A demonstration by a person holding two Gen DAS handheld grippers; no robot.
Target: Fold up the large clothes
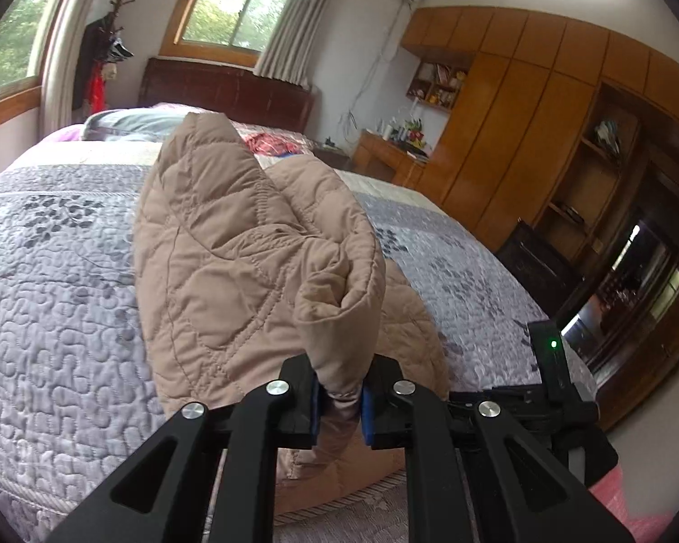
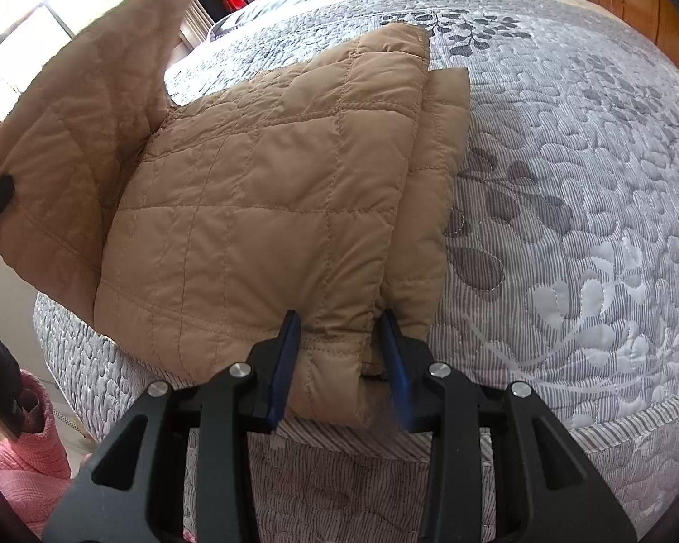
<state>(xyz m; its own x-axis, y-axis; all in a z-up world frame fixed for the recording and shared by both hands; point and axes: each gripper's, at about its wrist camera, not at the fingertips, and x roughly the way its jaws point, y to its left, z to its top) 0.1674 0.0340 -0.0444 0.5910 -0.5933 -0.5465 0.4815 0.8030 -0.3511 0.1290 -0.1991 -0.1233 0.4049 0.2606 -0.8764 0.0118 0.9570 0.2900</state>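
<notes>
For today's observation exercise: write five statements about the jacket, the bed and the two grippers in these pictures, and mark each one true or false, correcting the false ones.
1. The left gripper is pinching a bunched part of the tan quilted jacket. True.
2. The jacket is bright red. False: it is tan.
3. The right gripper has a jacket edge between its fingers, near the bed's edge. True.
4. The jacket lies on a bare wooden floor. False: it rests on a grey leaf-patterned bedspread.
5. The whole jacket lies flat. False: the left gripper holds one part raised above the bed.
</notes>
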